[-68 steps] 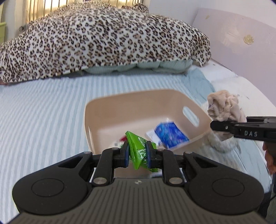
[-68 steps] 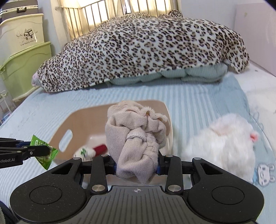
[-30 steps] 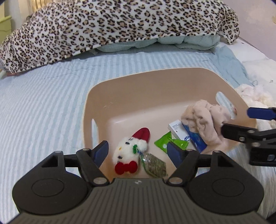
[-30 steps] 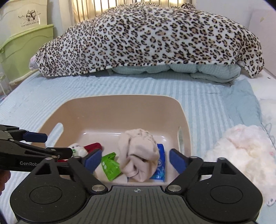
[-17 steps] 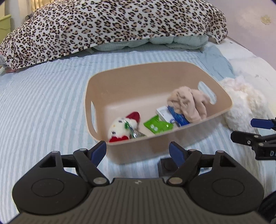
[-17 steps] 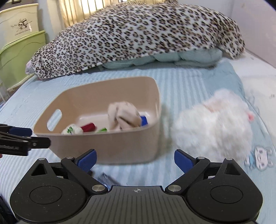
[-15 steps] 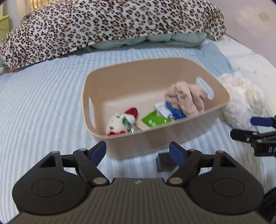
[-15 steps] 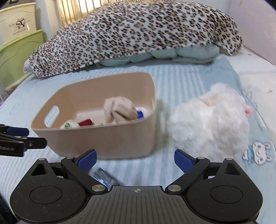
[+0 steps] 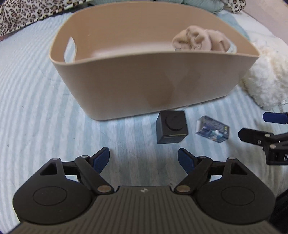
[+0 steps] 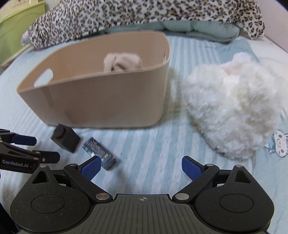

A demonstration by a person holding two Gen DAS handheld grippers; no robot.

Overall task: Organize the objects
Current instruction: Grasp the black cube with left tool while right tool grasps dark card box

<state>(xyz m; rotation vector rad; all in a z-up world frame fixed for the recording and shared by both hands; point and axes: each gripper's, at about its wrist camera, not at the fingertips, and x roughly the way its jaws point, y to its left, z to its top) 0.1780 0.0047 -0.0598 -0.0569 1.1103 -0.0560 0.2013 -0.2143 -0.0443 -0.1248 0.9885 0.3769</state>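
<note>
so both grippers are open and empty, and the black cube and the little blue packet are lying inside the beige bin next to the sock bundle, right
Not quite. The black cube and blue packet lie on the striped sheet in front of the beige bin, as the left wrist view shows. Both the left gripper and right gripper are open and empty.

Basket [image 9: 126, 84]: beige. Bundled cloth [image 9: 199, 40]: beige-pink. Cube [image 9: 171, 126]: black. Packet [image 9: 212, 131]: blue-patterned. Plush [image 10: 234, 106]: white. Sheet [image 9: 36, 108]: pale blue, striped. Blanket [image 10: 126, 14]: leopard-spotted.

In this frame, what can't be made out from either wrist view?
- Basket floor: near wall hides it in both views; only the beige cloth shows.
- Blue packet print: too blurred to read.
- White plush: motion-blurred in the right view, partly cut off in the left.
</note>
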